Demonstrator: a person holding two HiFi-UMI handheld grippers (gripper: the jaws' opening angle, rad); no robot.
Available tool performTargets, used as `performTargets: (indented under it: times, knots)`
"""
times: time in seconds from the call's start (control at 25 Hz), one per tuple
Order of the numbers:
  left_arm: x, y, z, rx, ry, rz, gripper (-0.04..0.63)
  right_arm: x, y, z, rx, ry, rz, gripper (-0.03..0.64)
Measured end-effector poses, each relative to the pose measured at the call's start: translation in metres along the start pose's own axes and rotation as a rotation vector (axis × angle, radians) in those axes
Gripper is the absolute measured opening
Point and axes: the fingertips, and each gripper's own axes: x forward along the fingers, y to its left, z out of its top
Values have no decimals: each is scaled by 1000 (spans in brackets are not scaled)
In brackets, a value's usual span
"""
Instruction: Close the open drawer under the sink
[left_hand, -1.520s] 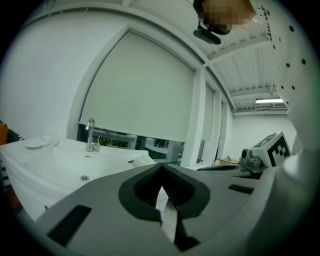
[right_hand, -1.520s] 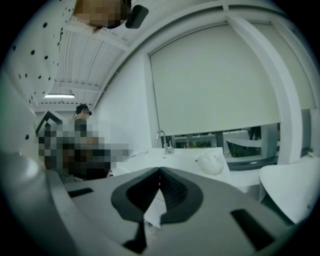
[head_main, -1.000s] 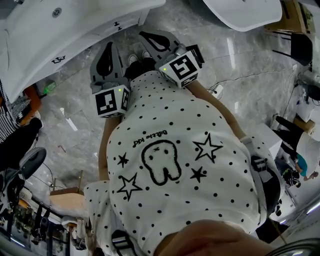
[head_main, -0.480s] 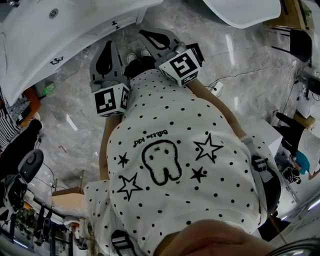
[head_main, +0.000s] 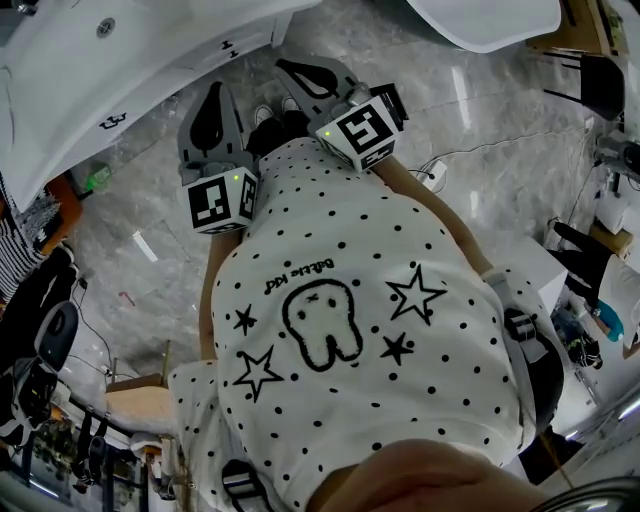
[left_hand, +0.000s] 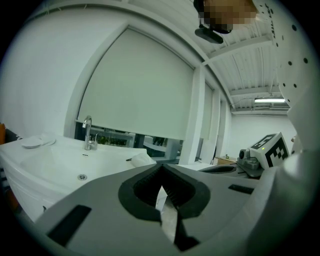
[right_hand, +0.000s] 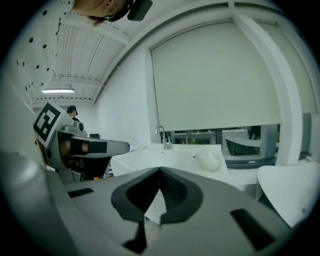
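While closed, L-gripper (head_main: 219, 90), R-gripper (head_main: 290, 68) near-level

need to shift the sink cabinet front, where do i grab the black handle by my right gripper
Pinch the handle across its narrow width, coming level from the floor side where you stand; it seems the only part standing proud of the flat white front. The right gripper is shut, so open first.

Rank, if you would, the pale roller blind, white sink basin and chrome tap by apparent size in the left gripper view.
Largest: pale roller blind.
Next: white sink basin.
Smallest: chrome tap.
None look alike in size.
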Motion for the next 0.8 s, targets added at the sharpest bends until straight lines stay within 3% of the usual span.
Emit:
performTargets:
  times: [0.8]
  knots:
    - [-5,5,1,-16,-2,25,5,0,2,-2,-6,16,8,14]
